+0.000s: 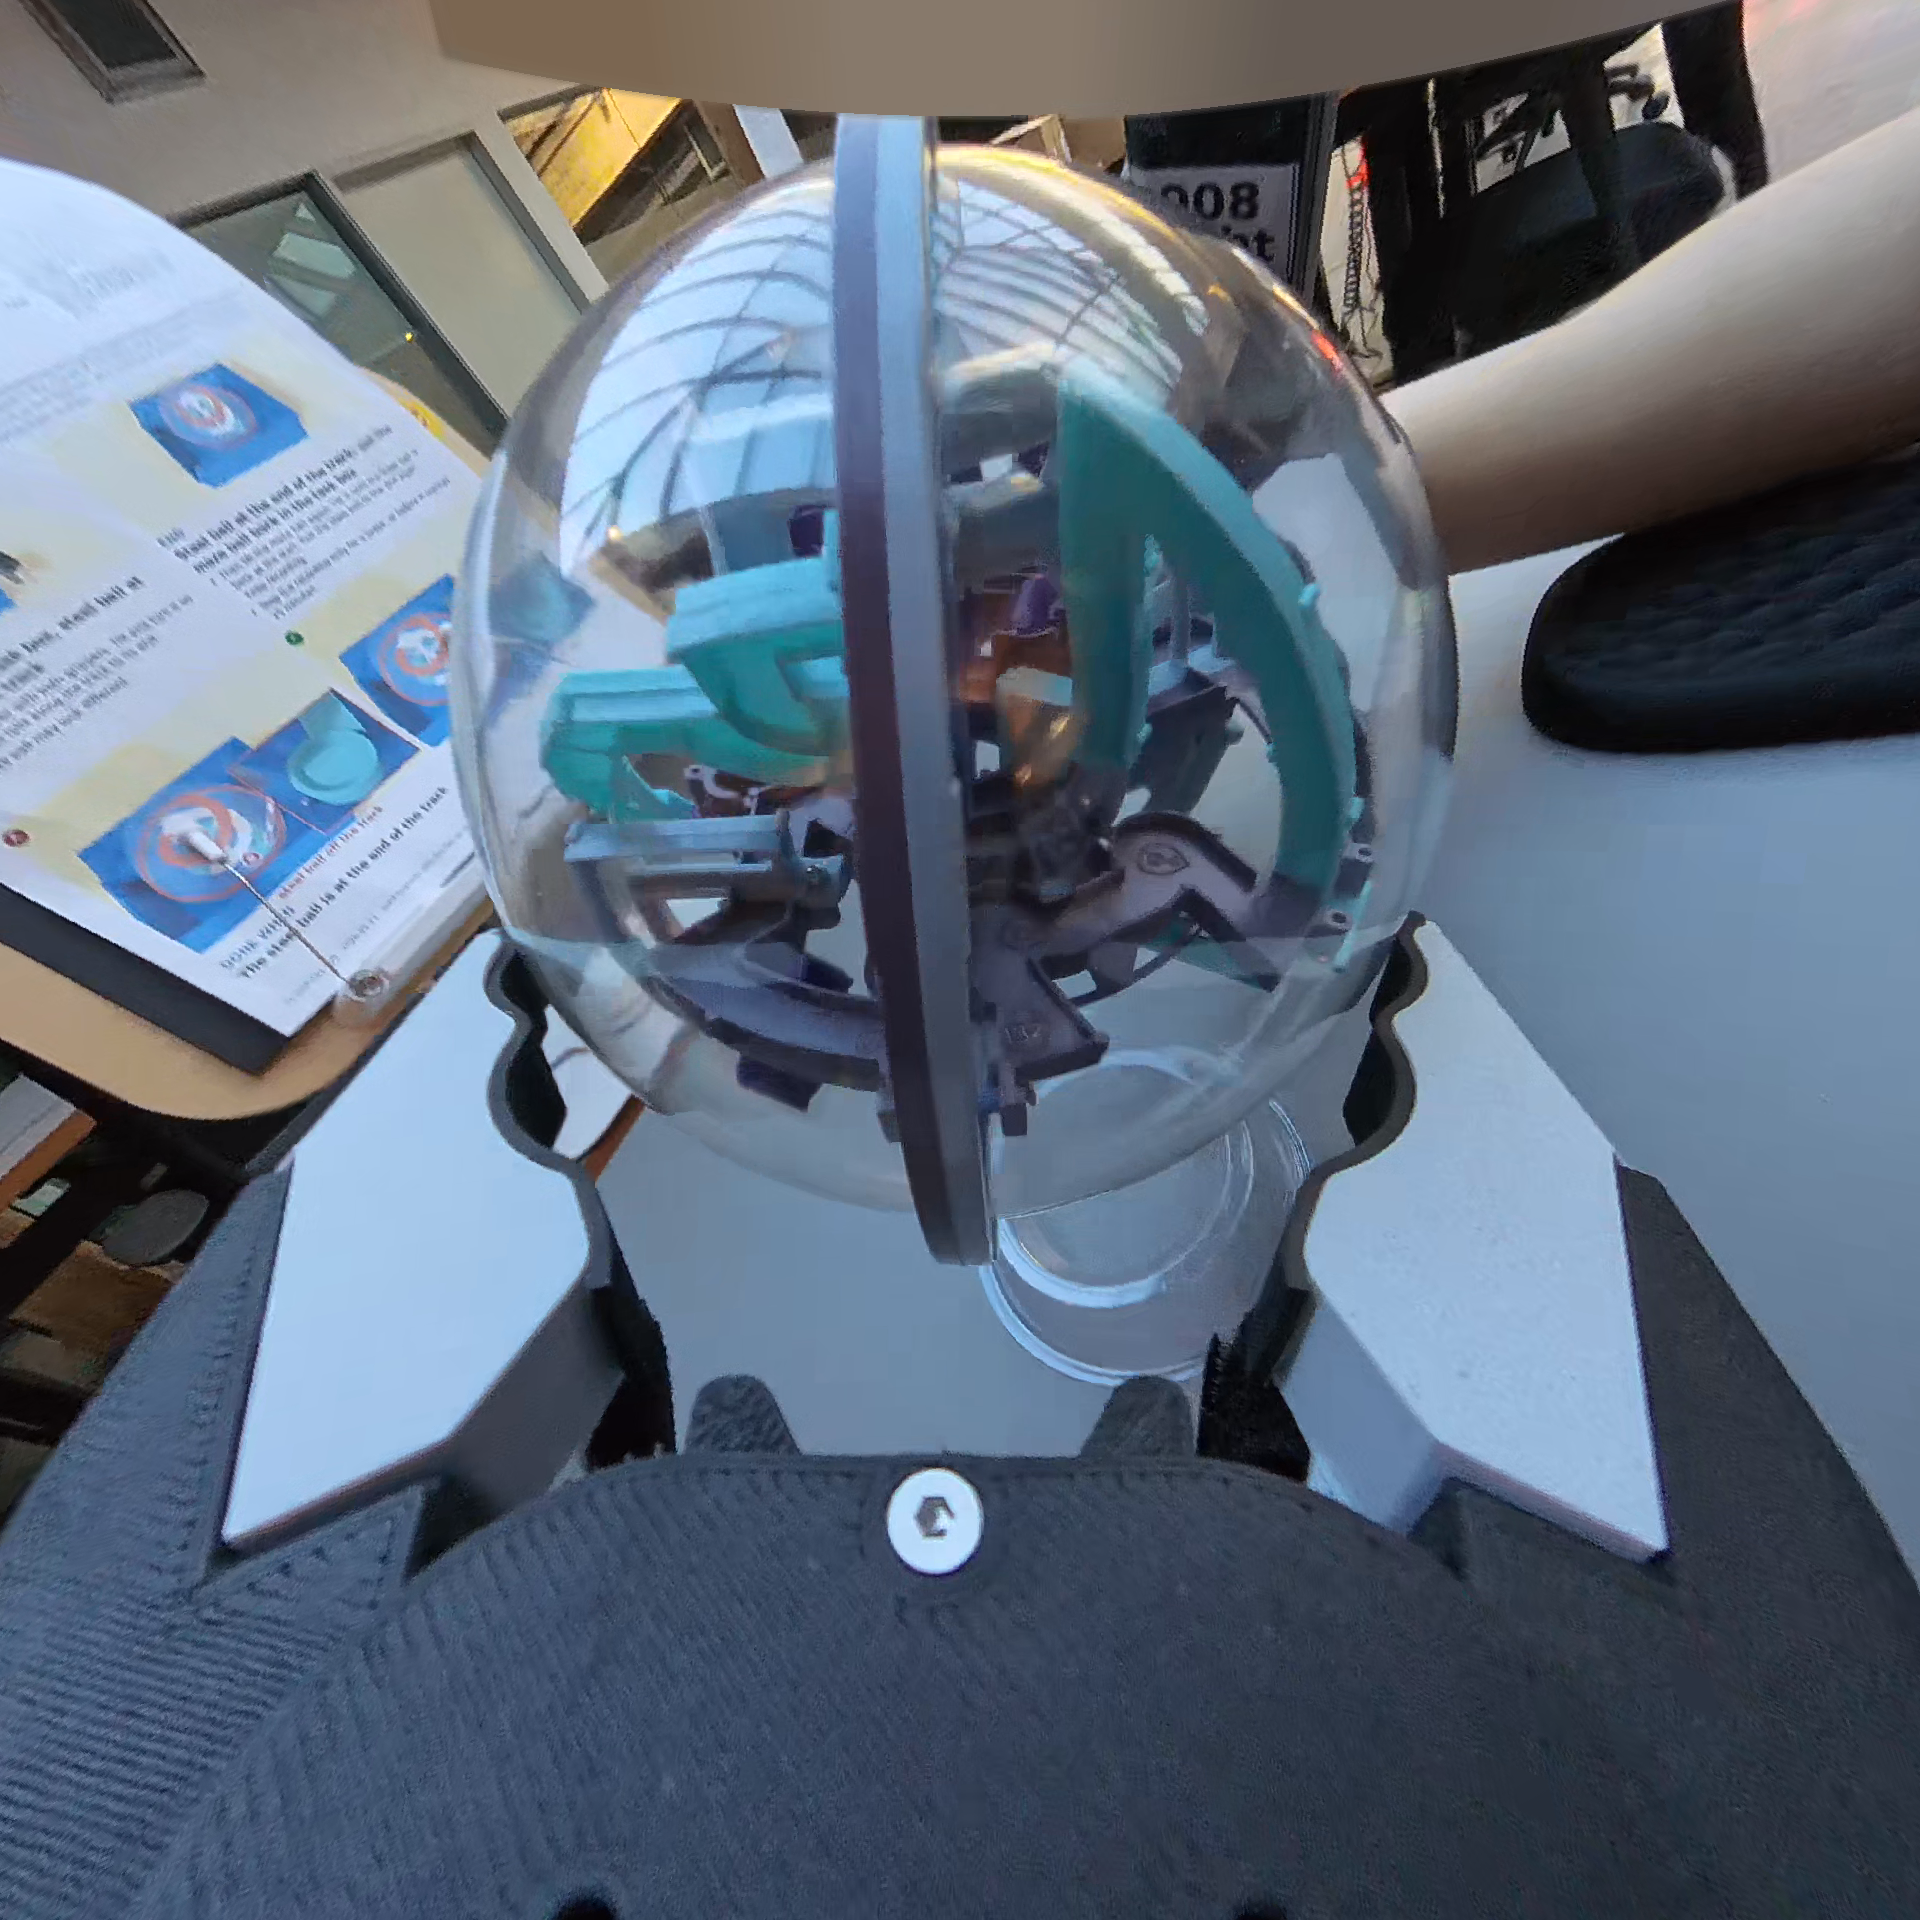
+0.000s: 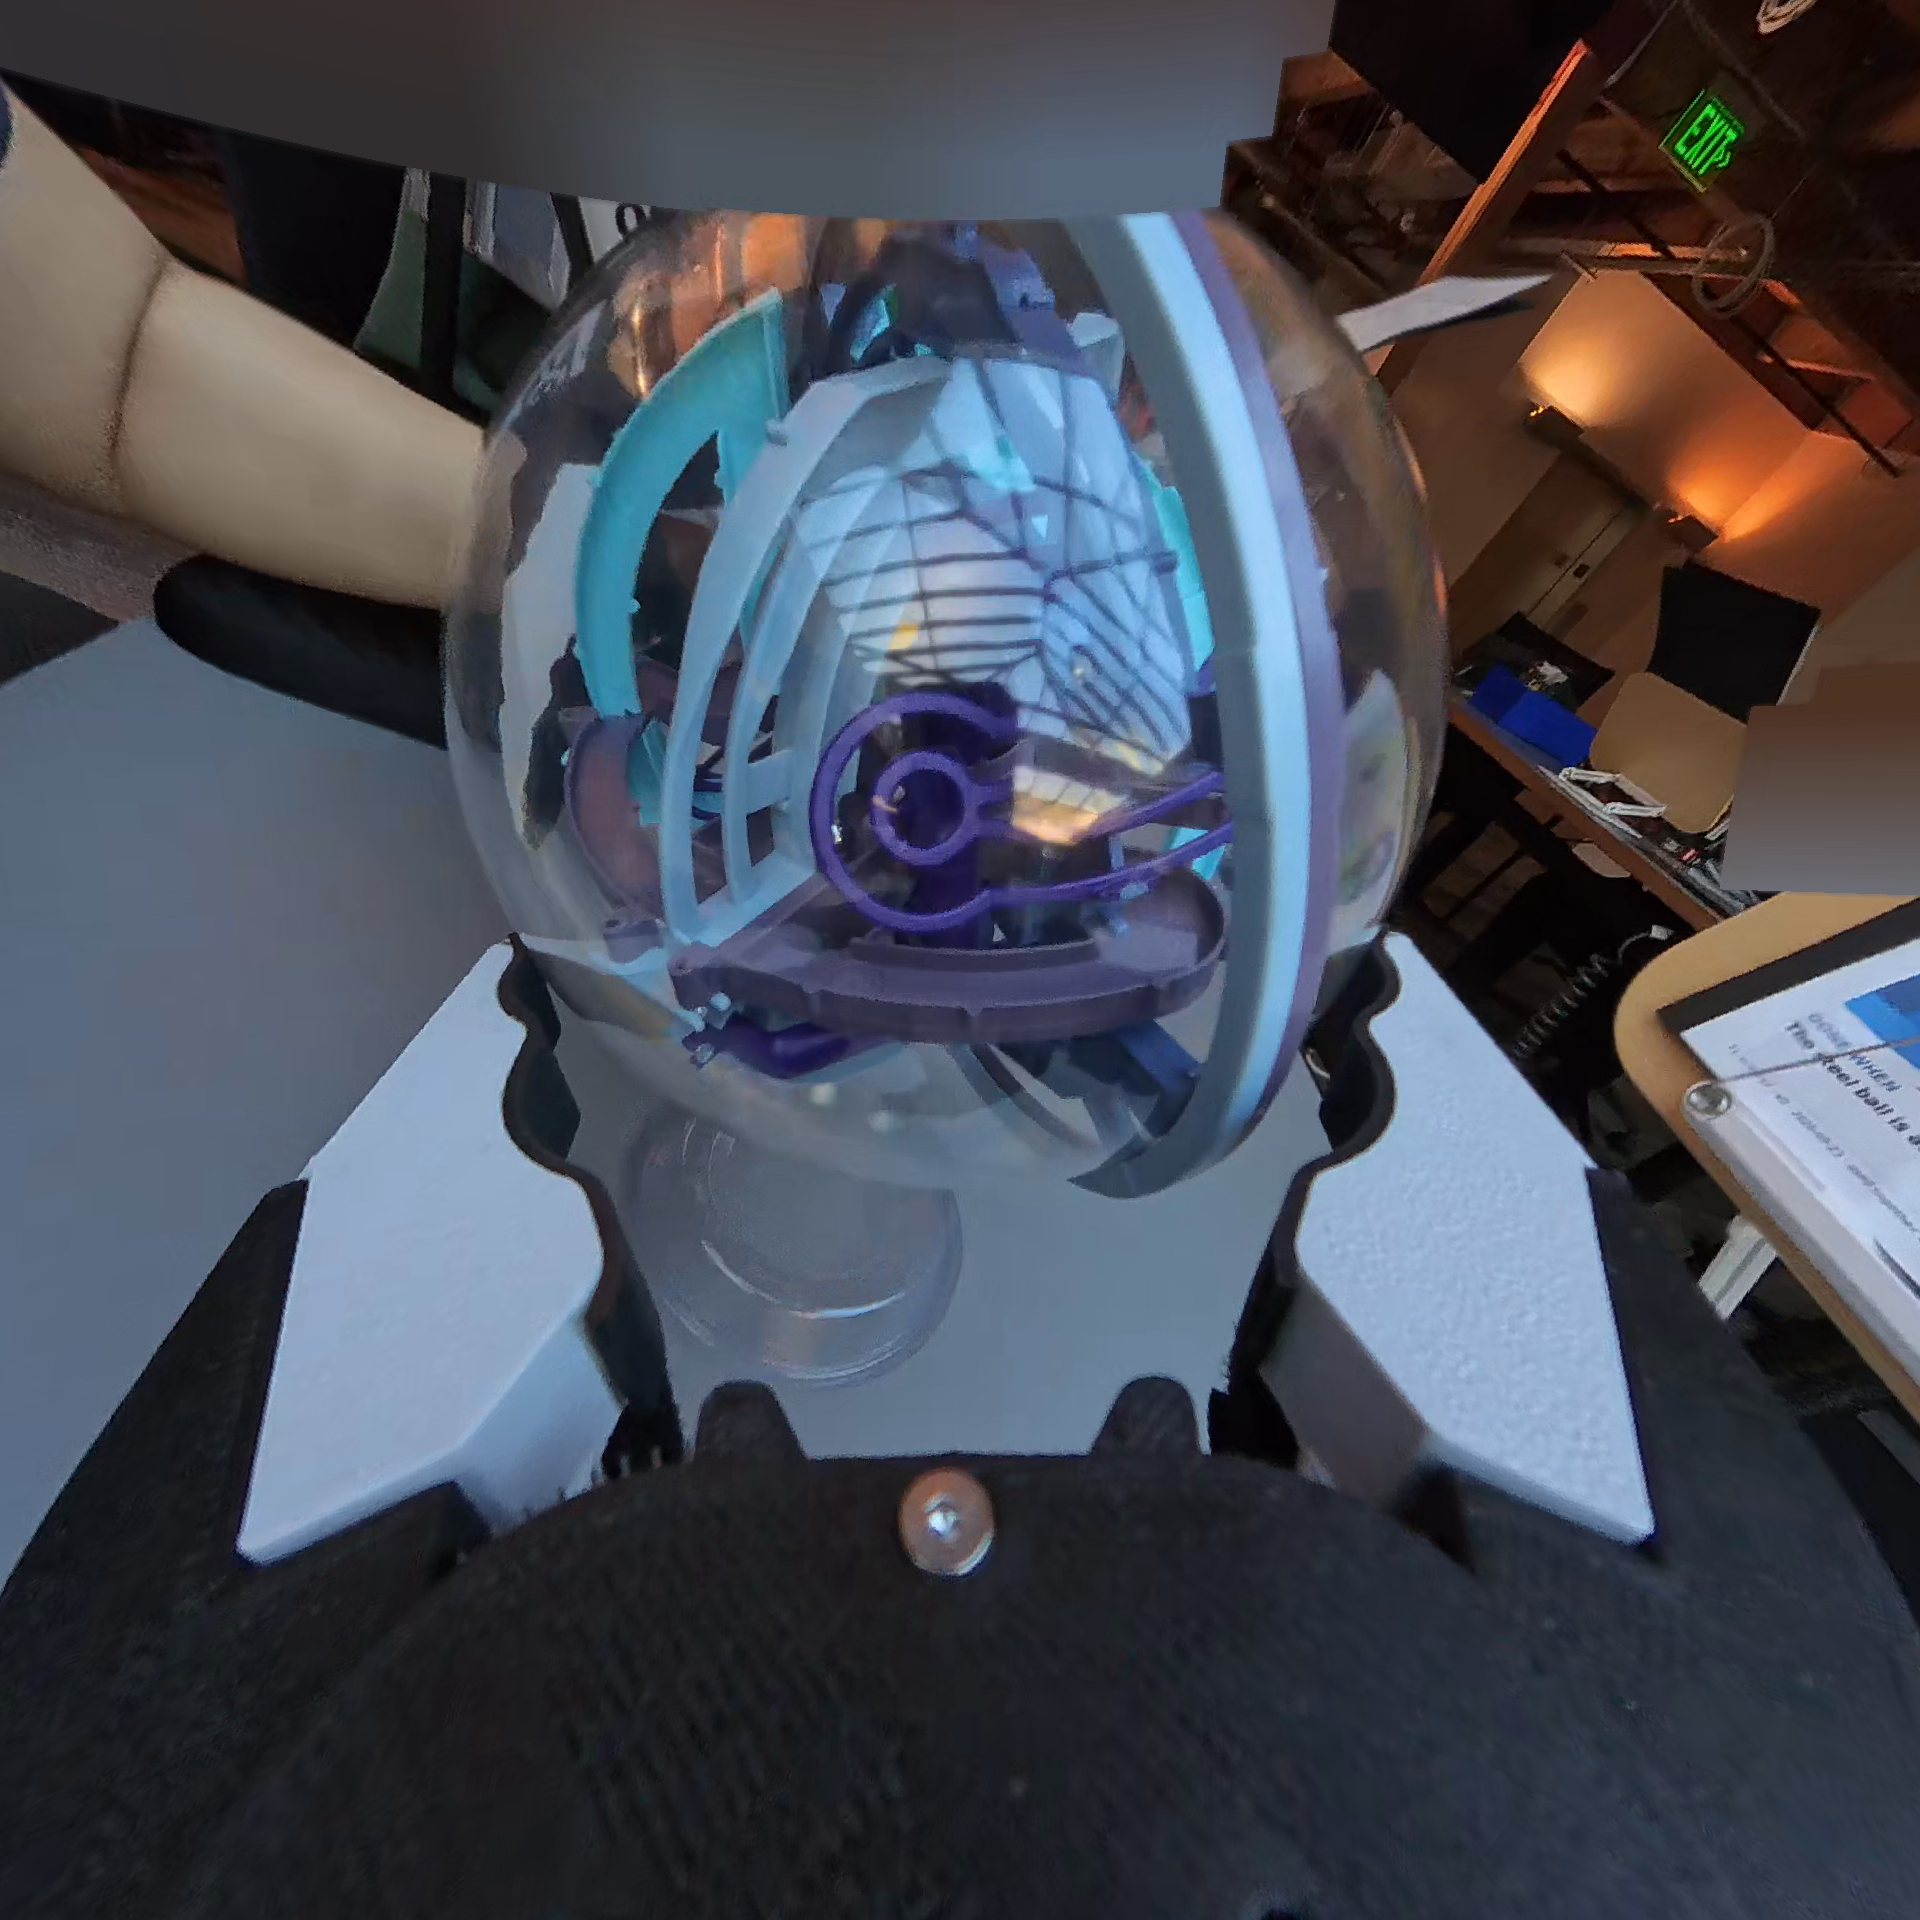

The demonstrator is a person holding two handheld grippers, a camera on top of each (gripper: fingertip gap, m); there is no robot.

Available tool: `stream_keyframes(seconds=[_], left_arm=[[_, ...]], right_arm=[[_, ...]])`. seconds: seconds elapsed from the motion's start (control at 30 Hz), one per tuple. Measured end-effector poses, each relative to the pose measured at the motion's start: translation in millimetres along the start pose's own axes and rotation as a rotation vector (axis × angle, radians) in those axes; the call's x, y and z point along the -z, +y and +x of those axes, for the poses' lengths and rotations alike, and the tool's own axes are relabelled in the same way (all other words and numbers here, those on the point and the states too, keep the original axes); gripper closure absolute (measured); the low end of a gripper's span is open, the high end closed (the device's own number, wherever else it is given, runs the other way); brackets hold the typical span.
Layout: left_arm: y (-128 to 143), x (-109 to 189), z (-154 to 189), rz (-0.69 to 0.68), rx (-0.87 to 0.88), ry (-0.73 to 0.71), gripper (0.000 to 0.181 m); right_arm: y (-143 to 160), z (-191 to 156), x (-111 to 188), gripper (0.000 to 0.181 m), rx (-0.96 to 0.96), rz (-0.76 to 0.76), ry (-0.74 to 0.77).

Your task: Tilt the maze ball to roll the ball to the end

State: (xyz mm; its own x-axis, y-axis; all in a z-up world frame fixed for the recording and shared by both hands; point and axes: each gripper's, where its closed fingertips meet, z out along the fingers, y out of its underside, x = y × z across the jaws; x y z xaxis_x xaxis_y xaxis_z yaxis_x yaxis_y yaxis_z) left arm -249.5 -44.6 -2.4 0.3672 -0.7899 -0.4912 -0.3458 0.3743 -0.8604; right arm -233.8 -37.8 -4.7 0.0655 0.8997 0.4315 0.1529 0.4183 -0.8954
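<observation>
maze ball (image 1: 951,665) up off the white table (image 1: 1714,987), seam ring roughly vertical | left gripper (image 1: 951,997) and right gripper (image 2: 940,997) both clamped on its lower sides | clear stand (image 1: 1143,1247) sitting right underneath | instruction sheet (image 1: 208,582) off to the side

The clear maze ball (image 1: 951,675) is showing teal, grey and purple tracks inside, with a grey-and-purple band around it. The grippers' fingers (image 1: 416,1247) are looking white on ribbed black bodies. A black mesh-patterned pad (image 1: 1745,623) is lying on the white table (image 1: 1714,987).
</observation>
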Motion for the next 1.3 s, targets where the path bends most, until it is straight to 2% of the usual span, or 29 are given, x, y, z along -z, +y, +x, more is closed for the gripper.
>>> stream_keyframes(seconds=[0.1, 0.2, 0.53, 0.73, 0.83, 0.93, 1.07, 1.3], left_arm=[[-32.7, 7.7, -9.8, 0.044, -0.043, 0.005, 0.028], [-53.6, 15.0, -17.5, 0.050, -0.071, 0.013, 0.028], [-96.7, 37.0, -45.1, 0.130, -0.067, 0.002, 0.028], [-118.1, 38.8, -69.9, 0.116, -0.028, 0.028, 0.028], [-129.6, 38.4, -75.3, 0.143, 0.010, 0.048, 0.028], [-128.0, 33.5, -77.4, 0.159, 0.060, 0.059, 0.028], [-109.2, 24.2, -76.6, 0.106, 0.085, 0.072, 0.028], [-94.1, 13.9, -81.7, 0.109, 0.158, 0.081, 0.028]], right_arm=[[-26.5, 6.7, 1.9, 0.033, 0.003, 0.042, 0.015], [-50.0, 11.6, 2.8, 0.034, 0.020, 0.073, 0.033], [-107.7, 29.7, -3.6, 0.034, 0.060, 0.097, 0.034], [-139.6, 52.1, -2.0, 0.034, 0.048, 0.119, 0.051], [-150.4, 57.5, 0.8, 0.034, 0.005, 0.179, 0.054], [-144.0, 61.2, 1.6, 0.034, -0.061, 0.216, 0.048], [-121.3, 63.1, 0.4, 0.034, -0.104, 0.180, 0.045], [-99.1, 69.9, -2.7, 0.034, -0.199, 0.171, 0.024]])
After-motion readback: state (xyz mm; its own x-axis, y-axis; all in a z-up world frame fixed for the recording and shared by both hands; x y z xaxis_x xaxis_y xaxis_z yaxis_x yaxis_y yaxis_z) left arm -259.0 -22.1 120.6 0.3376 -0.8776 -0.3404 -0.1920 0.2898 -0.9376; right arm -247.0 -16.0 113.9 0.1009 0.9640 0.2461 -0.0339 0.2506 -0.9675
